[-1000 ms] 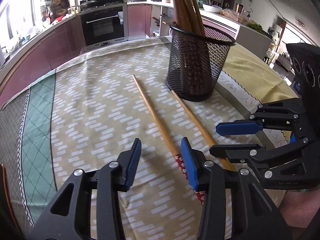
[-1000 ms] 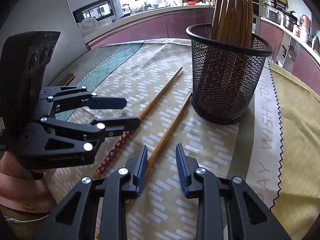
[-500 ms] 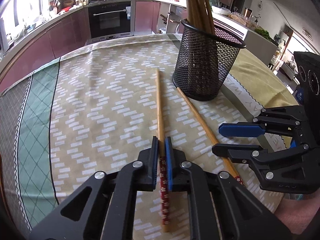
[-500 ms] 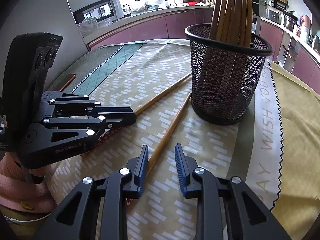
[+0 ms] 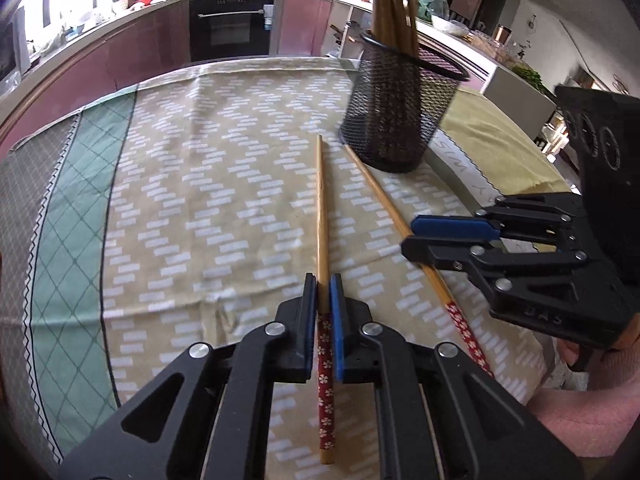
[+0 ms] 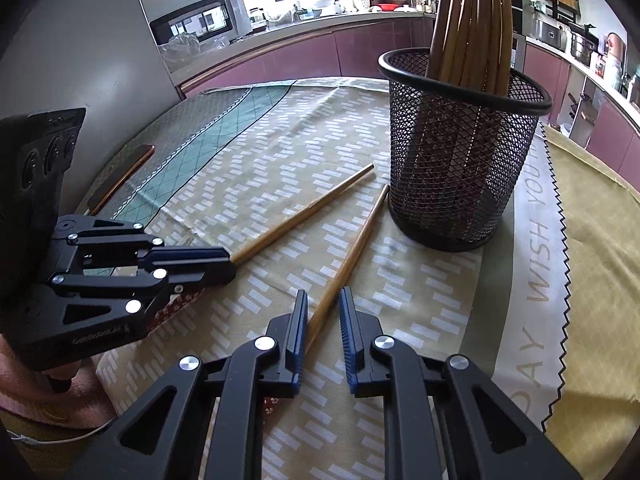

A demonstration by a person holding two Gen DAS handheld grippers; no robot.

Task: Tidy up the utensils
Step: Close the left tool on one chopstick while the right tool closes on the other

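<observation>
chopsticks [image 5: 322,216]: tan, red floral ends | basket [image 6: 460,168]: black (mesh) | tablecloth [image 5: 192,200]: beige, white dashes

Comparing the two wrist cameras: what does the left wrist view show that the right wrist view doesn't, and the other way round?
Only the left wrist view: the left gripper head-on, shut on one chopstick; both chopsticks' red flowered ends in full; a black oven.
Only the right wrist view: the right gripper head-on, jaws just closing around the second chopstick, a gap beside one pad; a microwave; a flat dark object near the cloth's edge.
Both: two chopsticks on the tablecloth, the mesh holder of chopsticks, both grippers.
</observation>
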